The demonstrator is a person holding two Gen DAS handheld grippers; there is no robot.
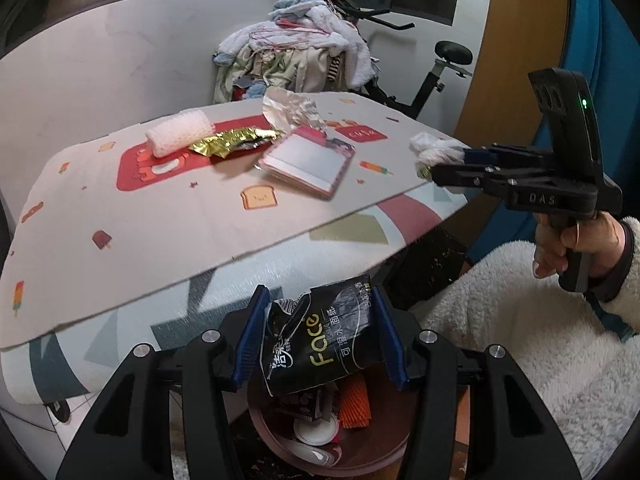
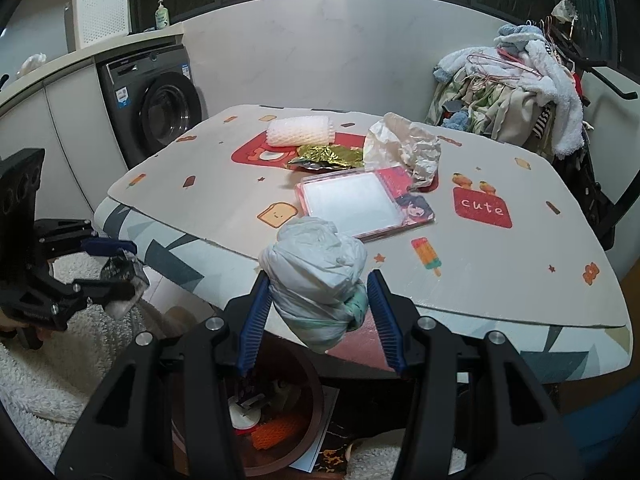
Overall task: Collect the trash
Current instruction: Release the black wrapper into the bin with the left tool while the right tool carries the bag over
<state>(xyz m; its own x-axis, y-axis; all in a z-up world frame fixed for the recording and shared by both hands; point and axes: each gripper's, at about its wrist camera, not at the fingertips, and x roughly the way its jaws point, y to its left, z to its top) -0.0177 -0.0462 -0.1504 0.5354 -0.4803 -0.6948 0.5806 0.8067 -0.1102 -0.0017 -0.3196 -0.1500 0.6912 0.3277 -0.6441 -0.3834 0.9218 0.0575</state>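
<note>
Both grippers carry trash above the brown bin

A patterned table [image 2: 500, 280] still bears a white foam net [image 2: 301, 130], gold wrapper [image 2: 328, 157] and crumpled paper [image 2: 408, 144]; the bin [image 1: 360, 452] sits on the floor below; the left gripper [image 1: 320, 336] clamps a black tissue packet [image 1: 320, 344], the right gripper [image 2: 318, 316] a white plastic wad [image 2: 316, 272]

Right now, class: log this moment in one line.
left tool: grips black tissue wrapper | right tool: grips white wad | bin: below both
</note>
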